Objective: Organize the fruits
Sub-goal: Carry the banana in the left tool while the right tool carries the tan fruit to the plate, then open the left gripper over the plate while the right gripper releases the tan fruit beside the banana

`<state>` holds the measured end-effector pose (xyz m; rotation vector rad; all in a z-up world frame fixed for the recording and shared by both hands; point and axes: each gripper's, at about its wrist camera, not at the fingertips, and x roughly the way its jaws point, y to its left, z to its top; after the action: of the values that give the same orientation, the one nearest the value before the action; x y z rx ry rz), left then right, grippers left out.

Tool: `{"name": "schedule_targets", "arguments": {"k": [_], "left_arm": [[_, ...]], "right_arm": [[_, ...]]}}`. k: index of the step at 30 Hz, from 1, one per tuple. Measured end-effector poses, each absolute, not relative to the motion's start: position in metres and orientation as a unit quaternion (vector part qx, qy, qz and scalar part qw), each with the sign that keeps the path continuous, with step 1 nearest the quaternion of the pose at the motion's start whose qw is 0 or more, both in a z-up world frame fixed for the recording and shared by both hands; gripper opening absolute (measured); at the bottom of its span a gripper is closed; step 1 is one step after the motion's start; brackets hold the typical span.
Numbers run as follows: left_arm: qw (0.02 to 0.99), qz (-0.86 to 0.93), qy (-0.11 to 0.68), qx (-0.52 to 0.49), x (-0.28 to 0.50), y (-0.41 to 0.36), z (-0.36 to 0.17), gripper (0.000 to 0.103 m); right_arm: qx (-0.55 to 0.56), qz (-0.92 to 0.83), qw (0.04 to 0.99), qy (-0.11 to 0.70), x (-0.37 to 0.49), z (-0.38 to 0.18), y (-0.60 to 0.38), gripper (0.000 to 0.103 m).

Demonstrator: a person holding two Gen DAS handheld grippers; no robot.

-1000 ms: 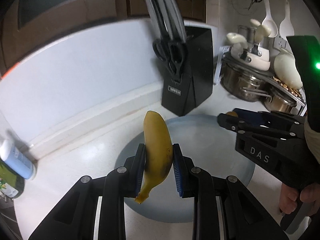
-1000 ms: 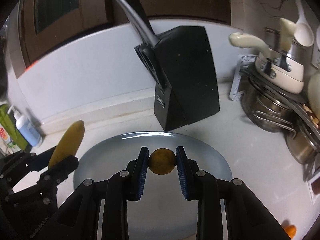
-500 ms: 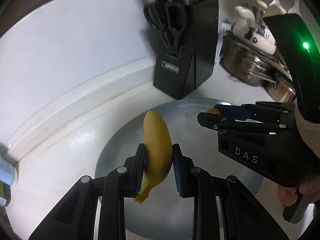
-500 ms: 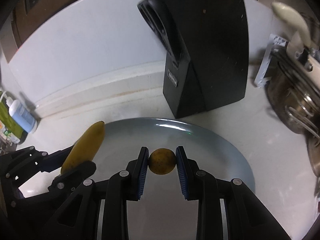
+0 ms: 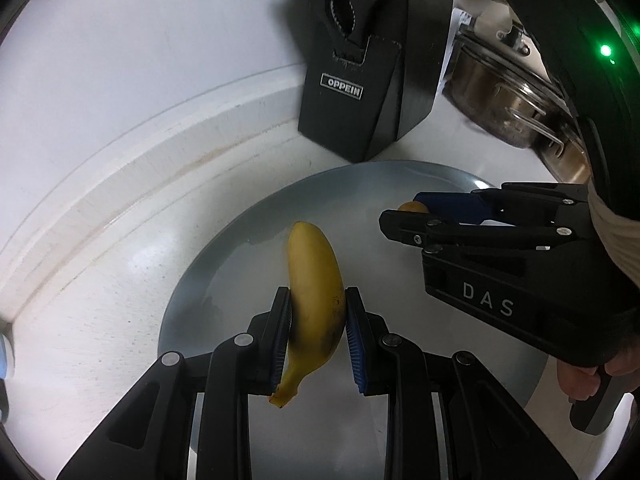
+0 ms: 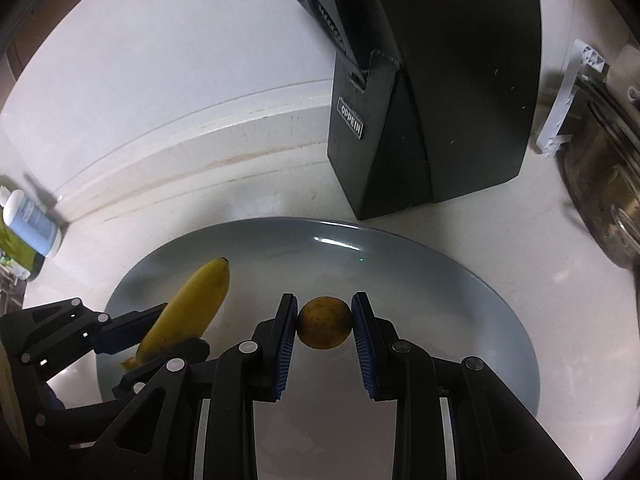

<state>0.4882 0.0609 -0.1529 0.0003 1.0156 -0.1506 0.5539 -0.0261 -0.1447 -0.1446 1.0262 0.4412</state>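
Both grippers tilt steeply down over a grey plate (image 6: 460,276) on the white counter (image 5: 100,280). The left gripper (image 5: 318,334) clamps a banana (image 5: 316,292) between its blue pads, the fruit nearly upright, its stem end hanging below the pads and its blunt tip reaching toward the plate's middle. The right gripper (image 6: 324,326) pinches a small round speckled orange fruit (image 6: 324,322) above the plate's centre; a hand (image 5: 580,376) grips its handle at the right edge of the left view. The plate itself looks bare under both fruits. A black knife block (image 6: 432,112) stands just behind the plate's far rim, steel pots (image 5: 508,108) crowd the right side, and a bottle (image 6: 30,224) sits far left by the wall. Open counter remains left of the plate.
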Motion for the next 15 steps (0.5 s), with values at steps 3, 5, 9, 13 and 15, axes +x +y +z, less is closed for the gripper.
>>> {"name": "schedule_targets", "arguments": {"k": [3,5,9,13,15], "left_arm": [[0.868,-0.073,0.491,0.002,0.4887,0.0605,-0.1552,0.027],[0.866,-0.073,0.494,0.004,0.4901,0.0608,-0.1567,0.027],[0.867,-0.071,0.493,0.003,0.4903,0.0616,-0.1575,0.027],[0.872,-0.065,0.486,0.006,0.4900,0.0617,-0.1524,0.034],[0.873,-0.061,0.484,0.007,0.4889,0.0628,-0.1501,0.036]], "right_arm": [[-0.073,0.209,0.844,0.488,0.5541,-0.1474,-0.0243,0.029],[-0.075,0.210,0.843,0.489,0.5538,-0.1486,-0.0235,0.029],[-0.075,0.211,0.843,0.490,0.5555,-0.1519,-0.0228,0.029],[-0.068,0.218,0.838,0.496,0.5547,-0.1515,-0.0233,0.034],[-0.064,0.217,0.839,0.495,0.5529,-0.1494,-0.0254,0.038]]}}
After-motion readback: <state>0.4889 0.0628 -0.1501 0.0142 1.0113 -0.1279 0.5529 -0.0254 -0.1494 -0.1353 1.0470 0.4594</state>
